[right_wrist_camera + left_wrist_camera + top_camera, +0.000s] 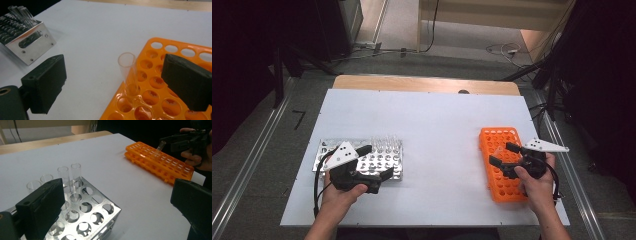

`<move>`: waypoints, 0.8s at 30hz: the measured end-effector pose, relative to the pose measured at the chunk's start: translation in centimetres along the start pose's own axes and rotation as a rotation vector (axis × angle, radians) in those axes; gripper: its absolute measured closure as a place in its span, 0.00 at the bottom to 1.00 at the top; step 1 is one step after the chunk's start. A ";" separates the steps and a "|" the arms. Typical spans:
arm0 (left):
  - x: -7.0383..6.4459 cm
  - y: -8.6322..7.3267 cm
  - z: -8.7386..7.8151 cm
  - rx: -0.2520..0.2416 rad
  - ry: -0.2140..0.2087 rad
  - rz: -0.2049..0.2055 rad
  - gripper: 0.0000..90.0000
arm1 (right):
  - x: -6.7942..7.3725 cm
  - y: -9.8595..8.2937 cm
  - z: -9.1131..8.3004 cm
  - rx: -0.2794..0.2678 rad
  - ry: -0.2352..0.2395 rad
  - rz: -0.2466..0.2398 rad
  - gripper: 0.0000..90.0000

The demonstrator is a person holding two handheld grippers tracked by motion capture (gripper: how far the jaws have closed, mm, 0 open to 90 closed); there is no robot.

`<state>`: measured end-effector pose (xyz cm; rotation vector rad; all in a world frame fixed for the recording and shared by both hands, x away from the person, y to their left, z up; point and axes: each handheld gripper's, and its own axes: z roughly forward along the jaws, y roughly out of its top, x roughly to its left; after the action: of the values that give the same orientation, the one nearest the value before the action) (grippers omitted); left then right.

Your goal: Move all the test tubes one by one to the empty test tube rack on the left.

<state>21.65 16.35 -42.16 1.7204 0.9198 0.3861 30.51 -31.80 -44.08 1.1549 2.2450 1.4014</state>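
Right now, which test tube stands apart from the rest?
The clear test tube in the orange rack, between the open right gripper; the others stand in the metal rack.

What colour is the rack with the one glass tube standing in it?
Bright orange. The rack shows best in the right gripper view, with the clear tube in one hole.

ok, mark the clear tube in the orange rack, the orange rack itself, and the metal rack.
clear tube [129, 72], right gripper view, on its glass wall below the open mouth.
orange rack [175, 51], right gripper view, on the top plate between holes.
metal rack [100, 201], left gripper view, on its top plate near the corner.
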 end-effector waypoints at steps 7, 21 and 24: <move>0.0 -0.1 0.2 0.015 0.002 0.004 0.00 | -0.3 -0.5 0.8 0.066 -0.045 0.031 0.33; 0.0 -0.1 0.2 0.018 0.002 0.002 0.00 | 0.6 -0.7 2.4 0.175 -0.195 -0.026 0.67; 0.0 -0.1 0.2 0.018 0.004 0.002 0.00 | 0.8 -0.7 2.5 0.179 -0.229 -0.037 0.72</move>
<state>21.73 16.17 -42.31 1.7375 0.9267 0.3834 31.07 -29.72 -45.79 1.2508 2.2488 1.0137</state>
